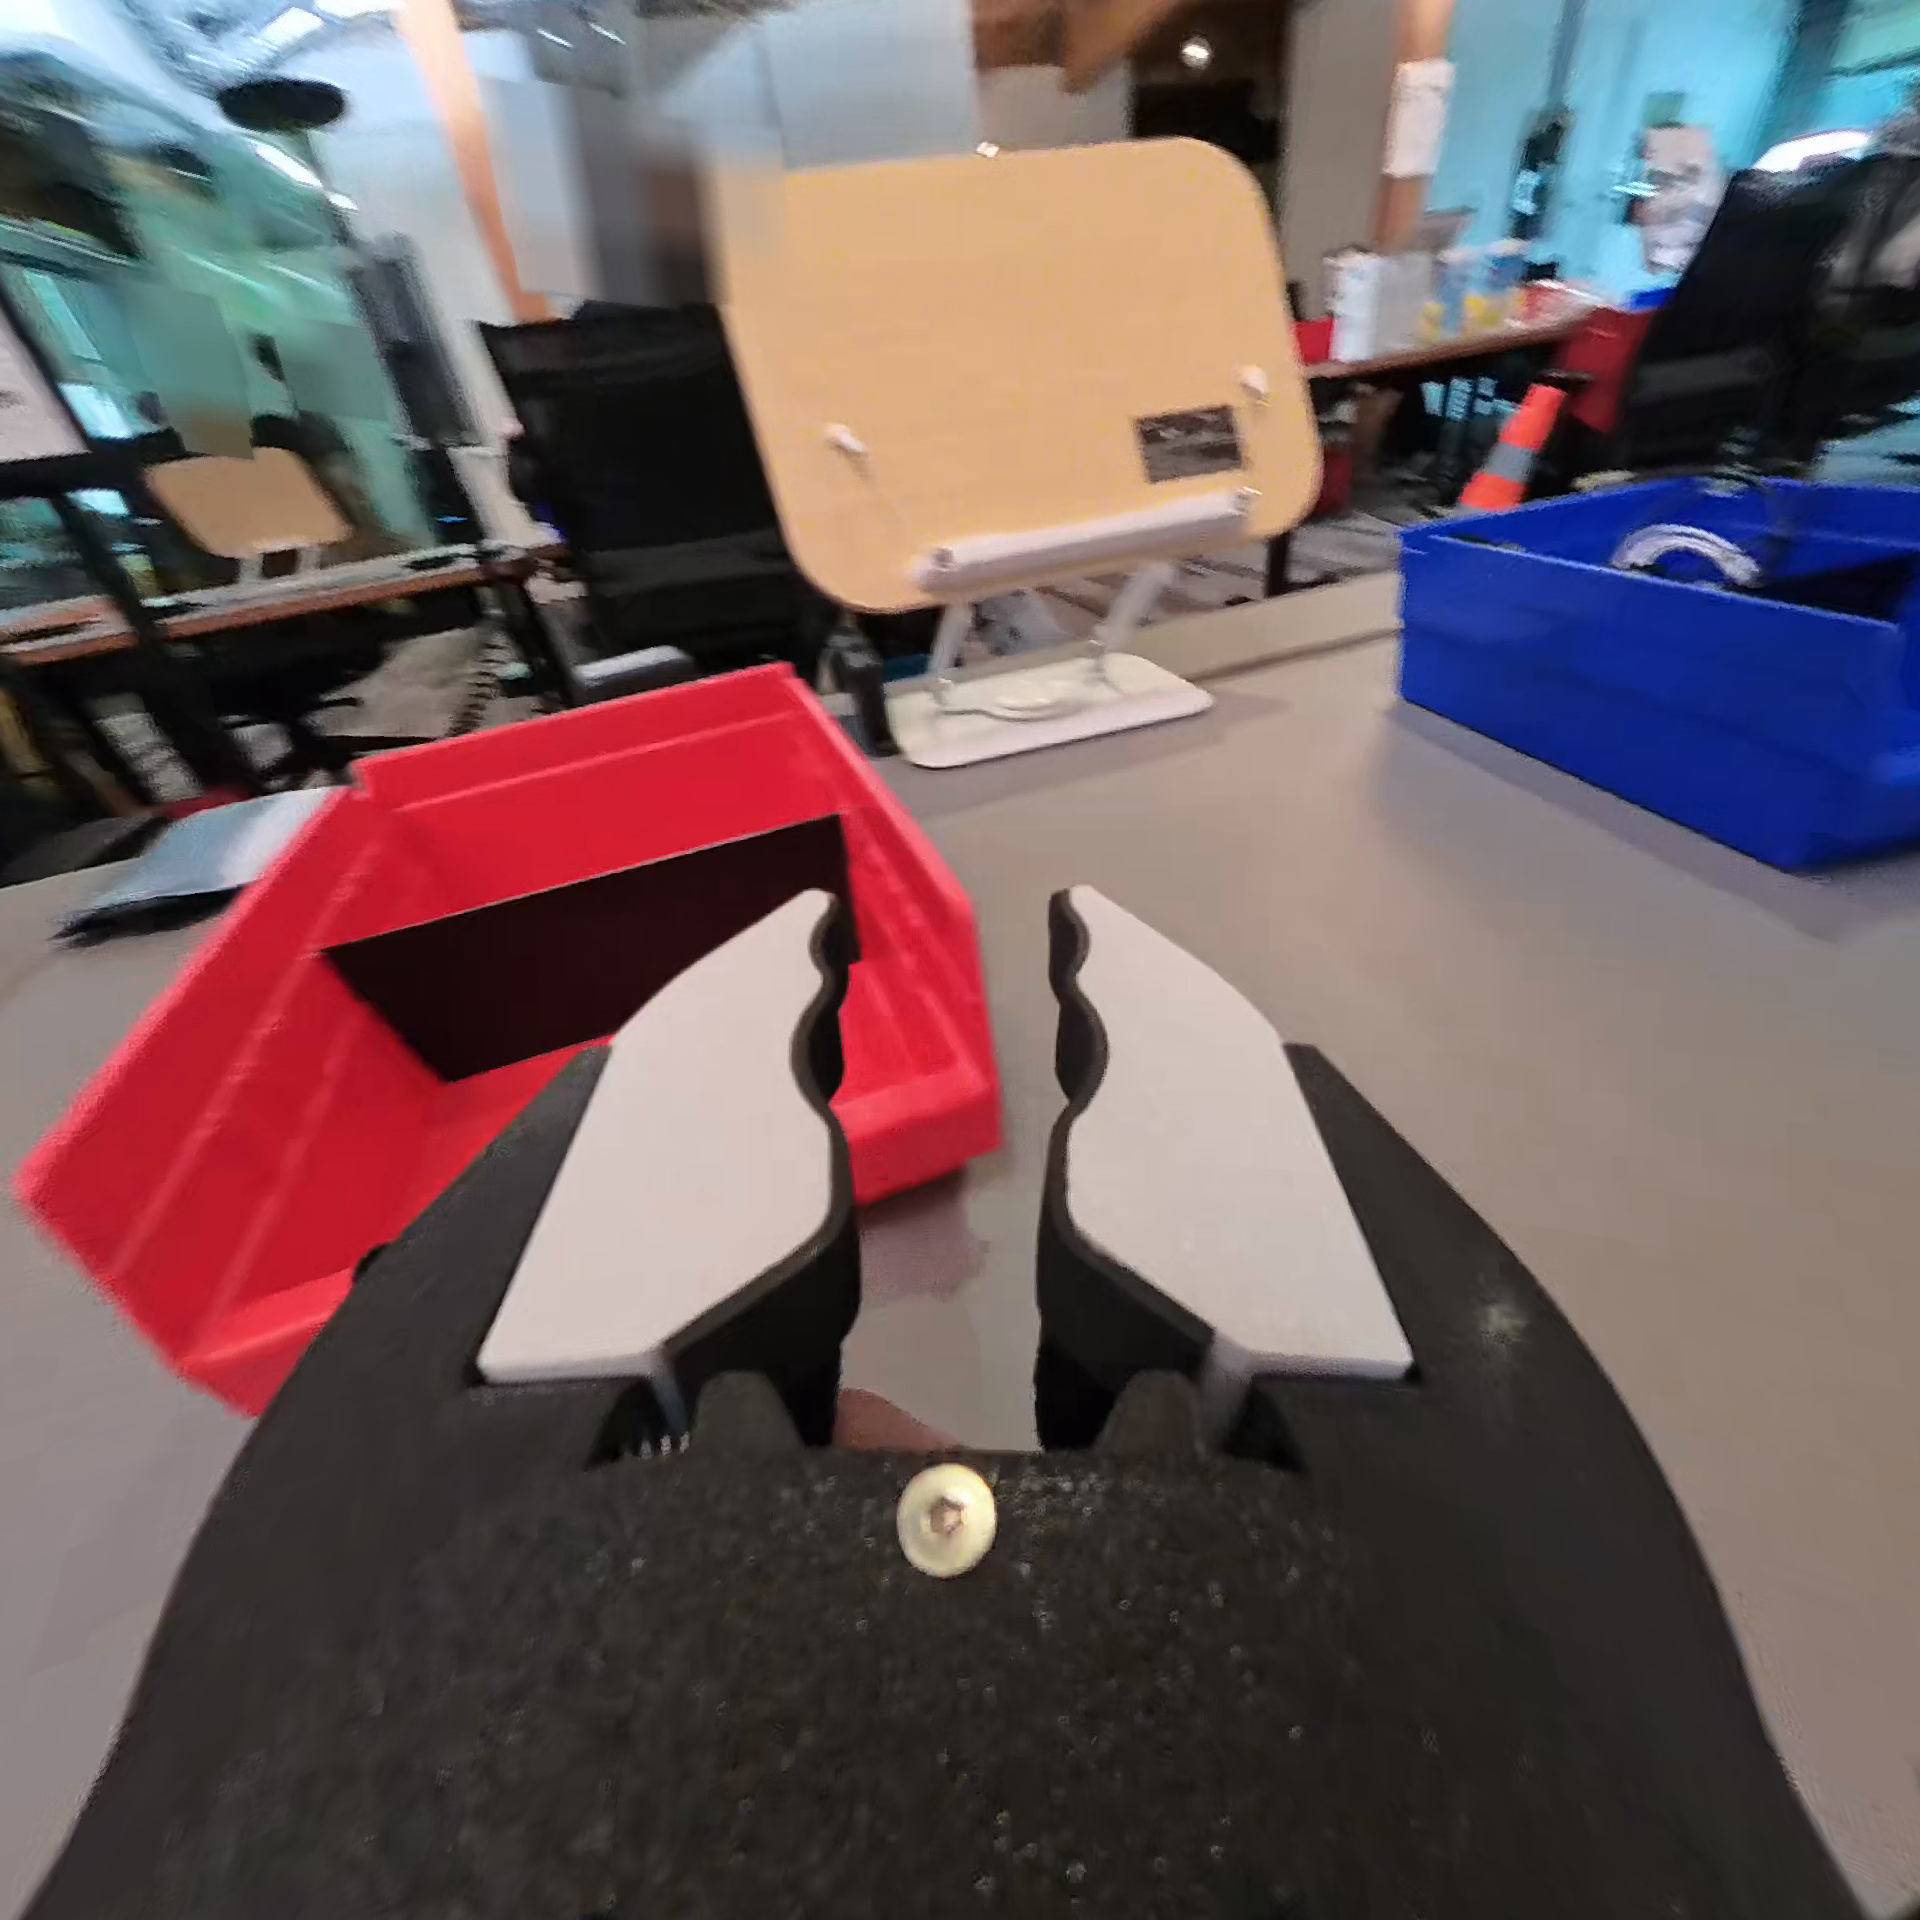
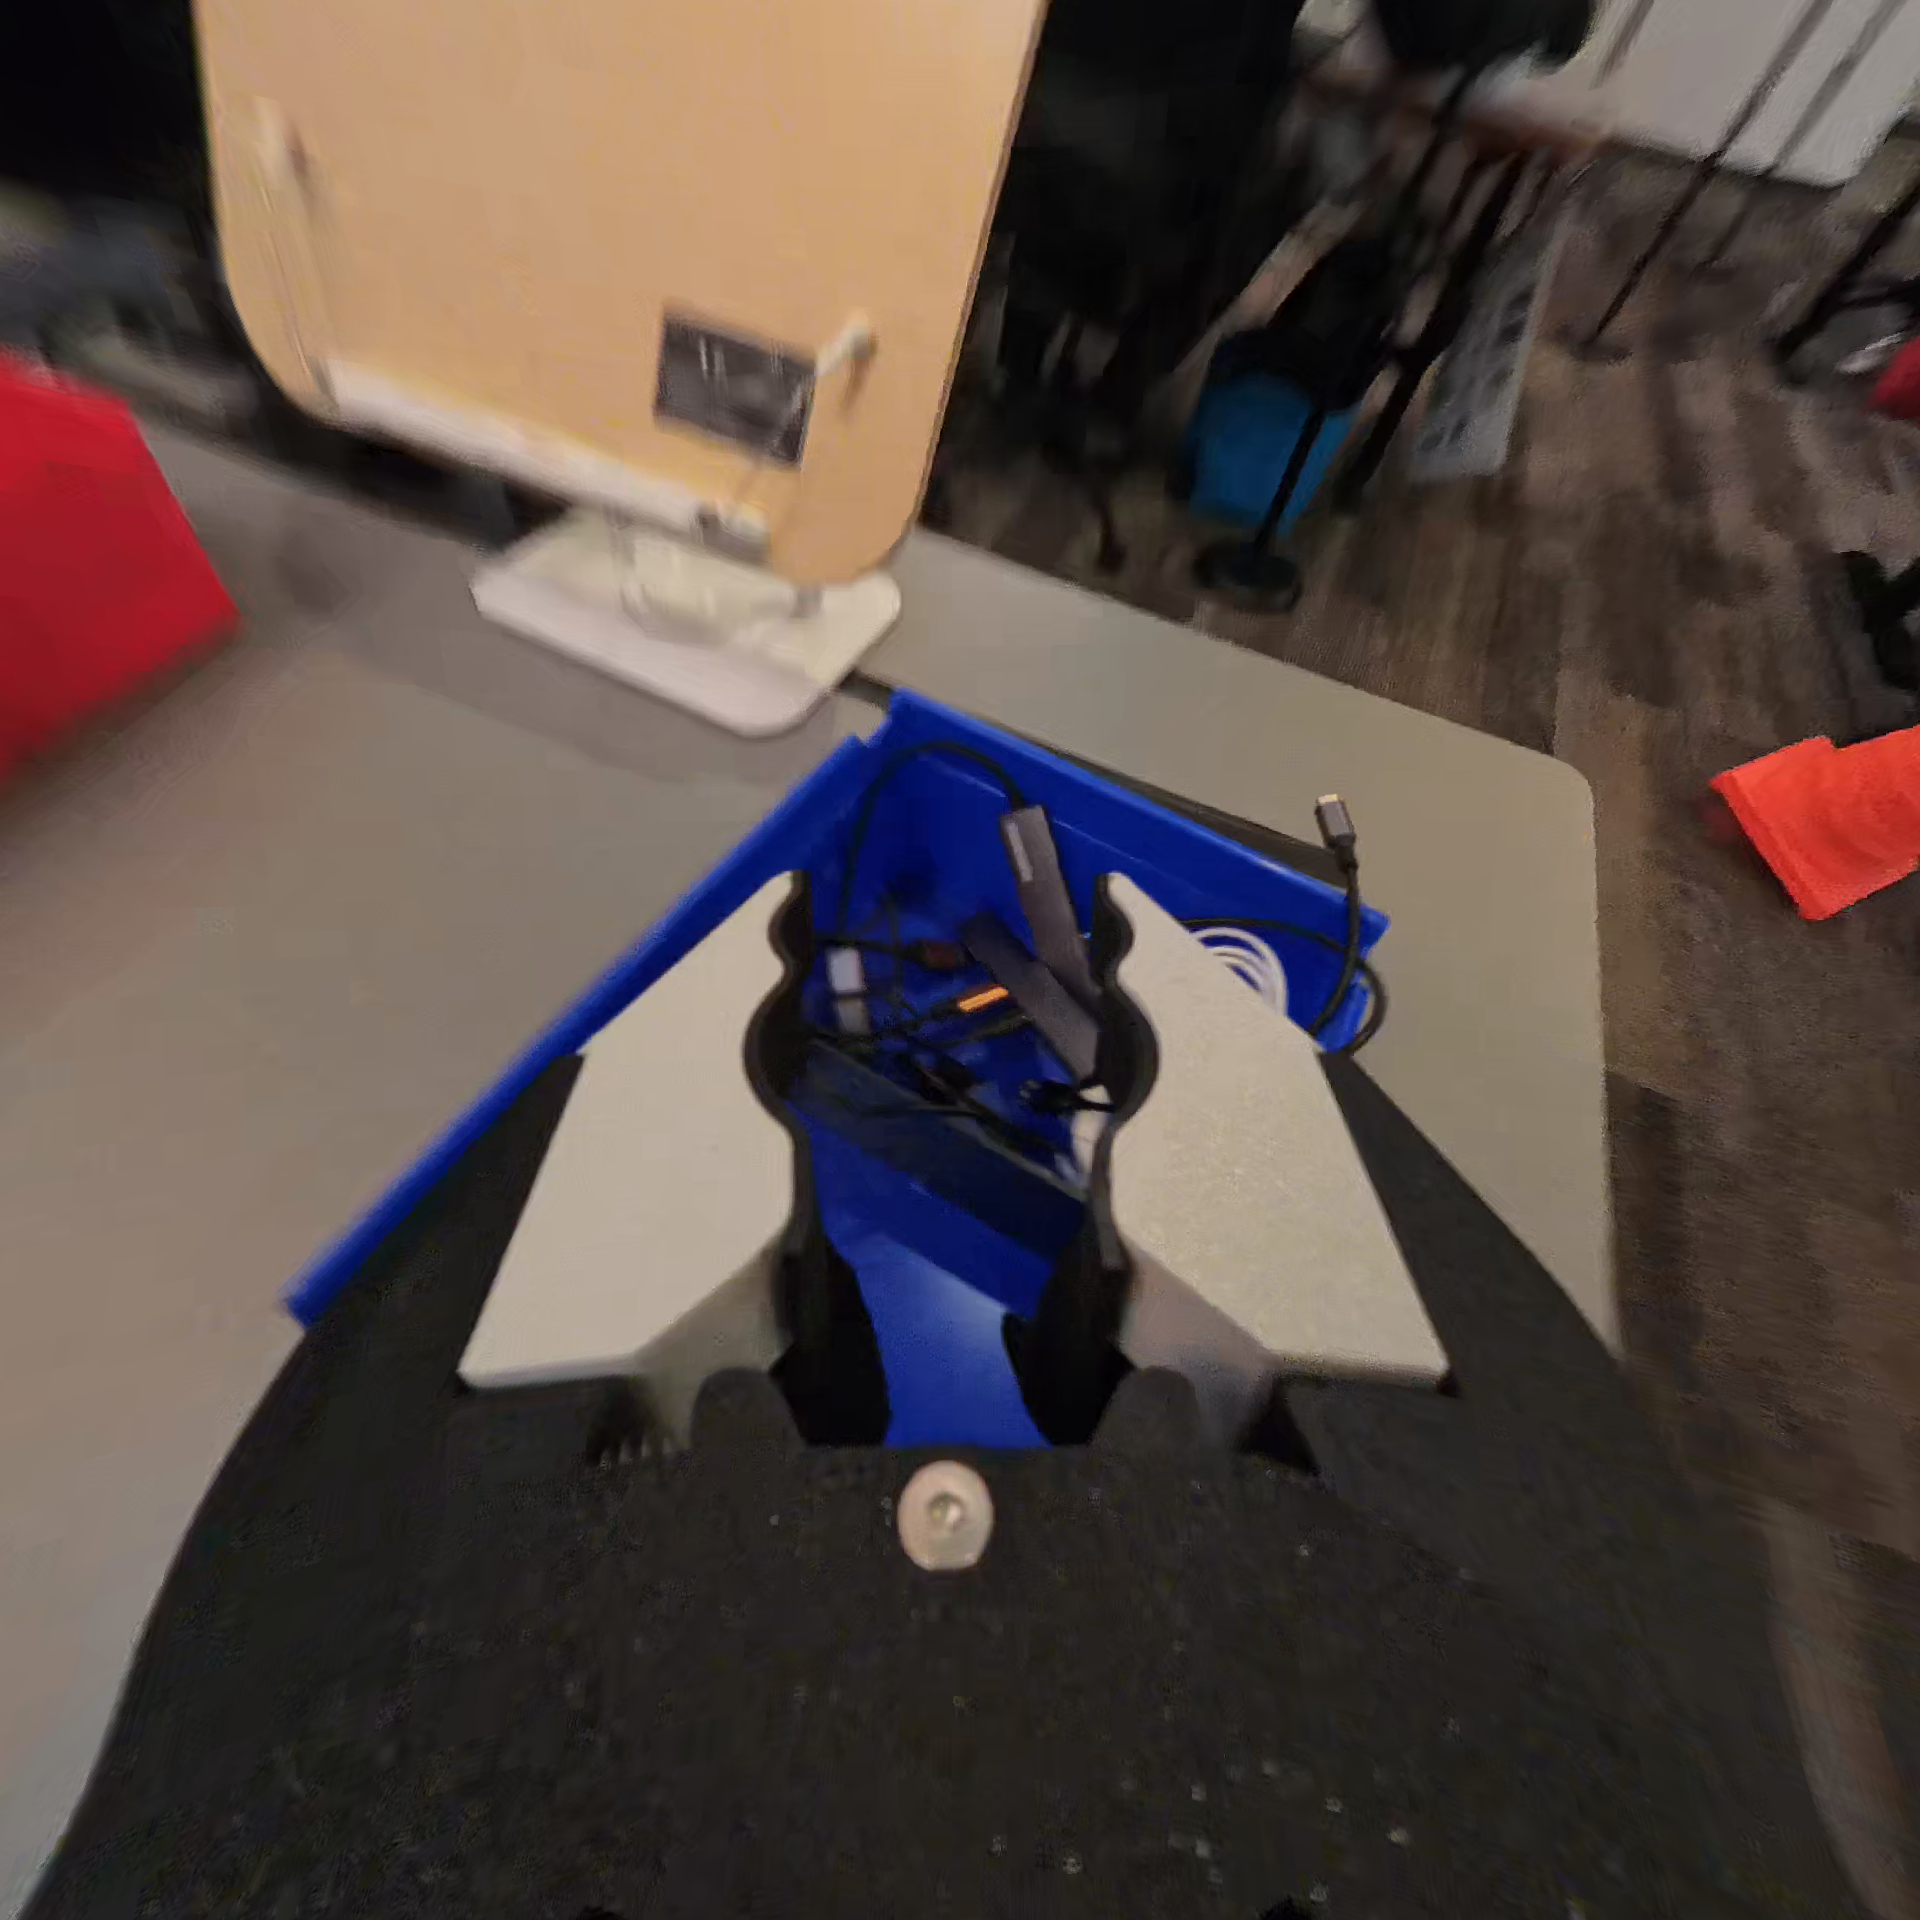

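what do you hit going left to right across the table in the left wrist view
dark flat item at the table's left edge → red bin → left gripper, open over the bare table → tan board on a white stand, farther back → blue bin
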Tool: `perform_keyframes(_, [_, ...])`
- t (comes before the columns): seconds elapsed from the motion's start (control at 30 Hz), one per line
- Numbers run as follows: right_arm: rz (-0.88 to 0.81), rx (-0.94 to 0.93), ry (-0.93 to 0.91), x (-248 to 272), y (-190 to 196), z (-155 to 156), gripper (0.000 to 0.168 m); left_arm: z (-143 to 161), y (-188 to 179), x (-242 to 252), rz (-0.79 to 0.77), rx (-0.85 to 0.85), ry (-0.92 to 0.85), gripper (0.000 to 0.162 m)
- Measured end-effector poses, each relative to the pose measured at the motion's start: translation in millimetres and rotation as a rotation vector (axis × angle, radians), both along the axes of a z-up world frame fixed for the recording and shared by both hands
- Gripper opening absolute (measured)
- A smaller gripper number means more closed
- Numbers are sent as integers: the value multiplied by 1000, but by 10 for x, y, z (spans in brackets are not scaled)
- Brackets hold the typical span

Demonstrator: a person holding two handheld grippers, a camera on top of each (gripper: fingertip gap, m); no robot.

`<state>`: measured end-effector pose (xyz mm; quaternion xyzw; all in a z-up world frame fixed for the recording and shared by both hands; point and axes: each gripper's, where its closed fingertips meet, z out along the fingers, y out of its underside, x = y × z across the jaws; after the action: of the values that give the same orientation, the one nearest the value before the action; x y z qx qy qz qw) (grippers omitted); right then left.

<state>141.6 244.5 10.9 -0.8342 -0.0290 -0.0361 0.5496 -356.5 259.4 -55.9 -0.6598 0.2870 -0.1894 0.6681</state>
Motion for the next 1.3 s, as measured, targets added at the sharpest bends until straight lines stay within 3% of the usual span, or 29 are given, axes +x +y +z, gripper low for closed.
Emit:
perform_keyframes(0.1, [-49, 231, 133, -269, -321, -128, 52, -13, 142, -196, 64, -16, -3, 32])
perform_keyframes(0.2, [-223, 322, 163, -291, -634, -521, 42, -110, 305, -375, 117, -72, -1, 26])
perform_keyframes(0.33, [-306, 217, 25, -435, -815, -967, 44, -225, 496, -569, 183, -113, 38, 26])
perform_keyframes(0.47, [-363, 221, -27, -552, -800, -972, 51, -338, 598, -633, 211, -162, 75, 25])
perform_keyframes(0.73, [-408, 88, -10, -566, -733, -1288, 61, -488, 626, -651, 231, -229, 106, 24])
perform_keyframes(1.3, [-373, 183, 56, -585, -701, -1102, 56, -600, 672, -649, 230, -277, 119, 24])
